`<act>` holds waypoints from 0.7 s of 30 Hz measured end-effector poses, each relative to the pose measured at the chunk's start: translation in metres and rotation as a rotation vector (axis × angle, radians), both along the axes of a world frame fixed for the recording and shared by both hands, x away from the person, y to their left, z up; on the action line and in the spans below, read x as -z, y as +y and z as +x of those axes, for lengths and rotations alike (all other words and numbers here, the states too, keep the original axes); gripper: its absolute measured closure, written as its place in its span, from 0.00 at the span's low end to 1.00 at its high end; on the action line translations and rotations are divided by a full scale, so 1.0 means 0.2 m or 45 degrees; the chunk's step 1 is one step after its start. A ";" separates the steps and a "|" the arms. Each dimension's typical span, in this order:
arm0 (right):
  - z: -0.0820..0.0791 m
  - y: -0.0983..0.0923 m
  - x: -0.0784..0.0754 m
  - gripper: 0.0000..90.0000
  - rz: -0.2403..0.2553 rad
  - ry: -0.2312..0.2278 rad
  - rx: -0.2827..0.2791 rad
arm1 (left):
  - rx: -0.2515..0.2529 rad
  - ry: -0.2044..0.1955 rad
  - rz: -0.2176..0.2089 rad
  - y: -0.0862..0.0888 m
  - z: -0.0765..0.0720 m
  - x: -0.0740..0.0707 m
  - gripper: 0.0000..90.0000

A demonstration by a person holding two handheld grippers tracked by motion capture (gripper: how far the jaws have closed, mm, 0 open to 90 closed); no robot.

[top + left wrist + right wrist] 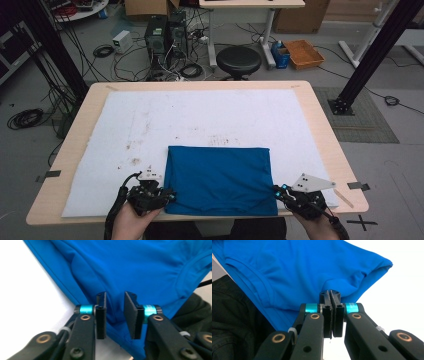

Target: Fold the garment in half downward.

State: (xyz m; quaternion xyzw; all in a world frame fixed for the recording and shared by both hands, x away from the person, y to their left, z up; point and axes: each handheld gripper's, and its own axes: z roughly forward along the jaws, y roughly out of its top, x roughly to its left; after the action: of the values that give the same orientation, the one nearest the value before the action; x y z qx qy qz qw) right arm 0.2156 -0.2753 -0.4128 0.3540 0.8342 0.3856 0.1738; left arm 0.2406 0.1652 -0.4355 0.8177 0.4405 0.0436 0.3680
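A blue folded garment [220, 177] lies on the white mat near the table's front edge. At its front left corner my left gripper [170, 195] rests low; in the left gripper view its jaws [115, 296] stand apart over the blue garment [140, 267], whose hem passes between them without being pressed. At the front right corner my right gripper [276, 190] has its jaws together. In the right gripper view the right gripper [330, 292] pinches a bunched fold of the blue garment [299, 267].
A stained white mat [200, 120] covers most of the wooden table [325, 135]. Beyond the far edge stand a black stool [238, 60], computer towers [157, 32], cables and an orange crate [303, 53]. The person's dark clothing [232, 322] is just below the front edge.
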 end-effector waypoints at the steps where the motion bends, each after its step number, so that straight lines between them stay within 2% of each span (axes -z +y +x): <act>1: 0.00 0.00 0.00 1.00 -0.002 -0.002 -0.006 | 0.002 -0.006 0.002 0.00 0.00 0.00 0.90; 3: 0.00 0.00 0.00 0.99 -0.006 0.000 -0.005 | 0.008 -0.005 -0.011 0.01 0.00 0.00 0.96; 11: -0.01 0.00 -0.02 1.00 -0.011 0.012 -0.031 | 0.053 -0.001 -0.083 0.02 -0.05 -0.06 0.97; 17: -0.03 0.00 -0.02 1.00 -0.030 0.035 -0.056 | 0.090 0.010 -0.073 0.03 -0.08 -0.07 0.97; 21: -0.03 -0.01 -0.02 1.00 -0.033 0.031 -0.065 | 0.079 0.011 -0.069 0.05 -0.07 -0.06 0.97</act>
State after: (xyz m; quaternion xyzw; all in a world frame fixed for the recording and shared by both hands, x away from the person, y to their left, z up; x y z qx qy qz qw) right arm 0.2100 -0.2763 -0.4084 0.3351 0.8499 0.3747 0.1583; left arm 0.2258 0.1743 -0.4232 0.8210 0.4175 0.0166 0.3891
